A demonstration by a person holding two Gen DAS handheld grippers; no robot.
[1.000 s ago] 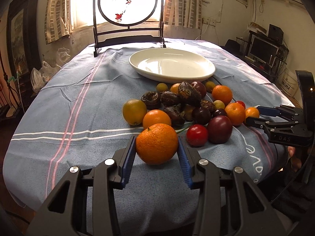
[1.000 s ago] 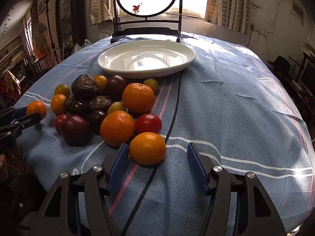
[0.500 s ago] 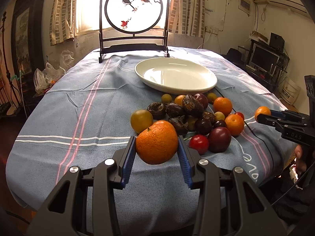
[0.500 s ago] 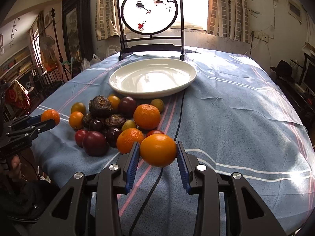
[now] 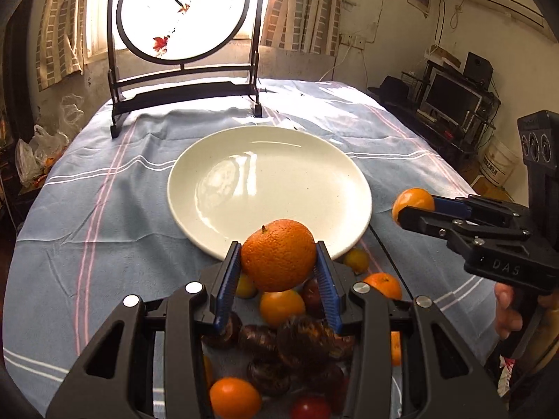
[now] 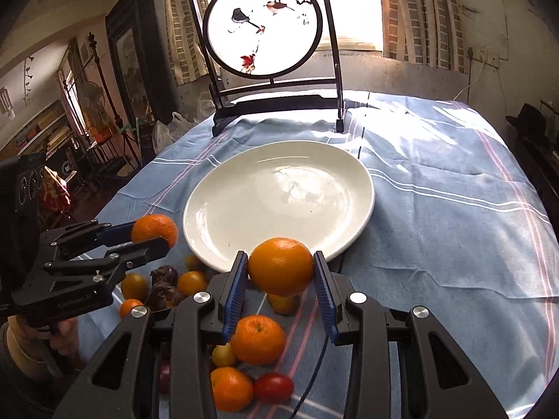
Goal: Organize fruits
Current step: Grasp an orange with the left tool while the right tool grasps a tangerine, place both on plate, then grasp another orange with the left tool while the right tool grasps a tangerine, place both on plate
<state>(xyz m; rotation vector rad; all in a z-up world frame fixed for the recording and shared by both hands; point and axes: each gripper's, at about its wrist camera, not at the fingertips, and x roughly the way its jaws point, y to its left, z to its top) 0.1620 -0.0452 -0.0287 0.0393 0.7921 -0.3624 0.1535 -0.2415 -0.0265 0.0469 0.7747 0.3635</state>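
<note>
My left gripper point(image 5: 277, 265) is shut on a large rough-skinned orange point(image 5: 278, 254), held in the air at the near rim of the empty white plate point(image 5: 269, 160). My right gripper point(image 6: 280, 277) is shut on a smoother orange point(image 6: 281, 266), also lifted just before the plate point(image 6: 279, 181). Each gripper shows in the other's view: the right gripper point(image 5: 415, 209) at the plate's right, the left gripper point(image 6: 153, 235) at its left. Beneath both lies the fruit pile point(image 5: 290, 342) of oranges, dark plums, wrinkled brown fruits and red tomatoes point(image 6: 273, 387).
A round painted screen on a black stand point(image 5: 185, 17) rises behind the plate at the table's far edge. The blue striped tablecloth point(image 6: 454, 209) stretches bare to the right of the plate. A person's hand point(image 5: 506, 310) grips the right handle. Shelves and a monitor line the room's walls.
The right gripper closed on its orange and lifted it. Both grippers rose and carried their oranges forward from the pile to the plate's near rim.
</note>
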